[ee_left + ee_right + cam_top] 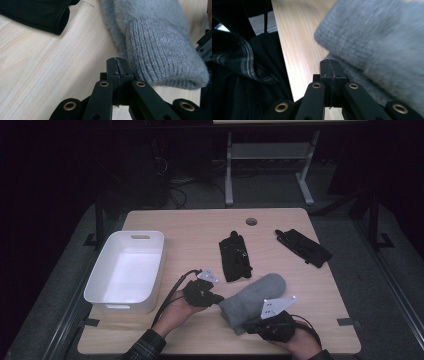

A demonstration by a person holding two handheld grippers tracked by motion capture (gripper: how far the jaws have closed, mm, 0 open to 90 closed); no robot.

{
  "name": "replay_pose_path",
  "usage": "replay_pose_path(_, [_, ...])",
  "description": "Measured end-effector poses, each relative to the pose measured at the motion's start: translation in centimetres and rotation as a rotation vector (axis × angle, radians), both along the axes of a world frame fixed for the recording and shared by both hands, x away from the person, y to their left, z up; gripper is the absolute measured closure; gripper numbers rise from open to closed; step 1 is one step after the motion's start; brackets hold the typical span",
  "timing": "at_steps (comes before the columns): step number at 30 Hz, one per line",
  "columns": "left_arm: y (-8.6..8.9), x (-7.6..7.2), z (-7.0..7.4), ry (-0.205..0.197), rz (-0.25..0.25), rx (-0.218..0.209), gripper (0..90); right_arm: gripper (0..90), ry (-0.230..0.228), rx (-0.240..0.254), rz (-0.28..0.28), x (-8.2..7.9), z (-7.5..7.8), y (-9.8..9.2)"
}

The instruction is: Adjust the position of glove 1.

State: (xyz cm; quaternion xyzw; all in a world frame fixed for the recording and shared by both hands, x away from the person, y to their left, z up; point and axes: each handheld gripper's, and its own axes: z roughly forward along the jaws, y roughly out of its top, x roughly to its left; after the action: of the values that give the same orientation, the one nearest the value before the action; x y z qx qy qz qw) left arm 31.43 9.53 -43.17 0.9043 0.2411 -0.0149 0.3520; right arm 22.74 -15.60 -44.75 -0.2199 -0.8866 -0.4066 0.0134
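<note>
Both grippers pressed together, empty: left gripper [216, 298] beside mitten [255, 301] cuff, right gripper [256, 324] touching it. Grasp step pending; next: spread jaws, pinch cuff.

Wooden table [200, 227]. 1 grey mitten [252, 301], near front edge. Left gripper [218, 298] touching its left end; right gripper [250, 325] at its front end. 2 black gloves [234, 256] [303, 247] behind the mitten. 1 white bin [126, 270] well left of it.
</note>
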Motion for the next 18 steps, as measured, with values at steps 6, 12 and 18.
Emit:
replay_pose_path(6, [-0.4, -0.2, -0.4, -0.011, -0.005, 0.027, 89.3, 90.0, 0.014, -0.019, 0.003, 0.8, -0.6, 0.9])
replay_pose_path(12, [0.9, 0.5, 0.8, -0.043, 0.044, -0.016, 89.3, 90.0, 0.027, -0.020, -0.003, 1.0, -0.9, 0.6])
replay_pose_path(18, [0.8, 0.0, 2.3, -0.062, 0.025, -0.060, 89.2, 90.0, 0.034, -0.019, -0.004, 1.1, -1.0, 0.6])
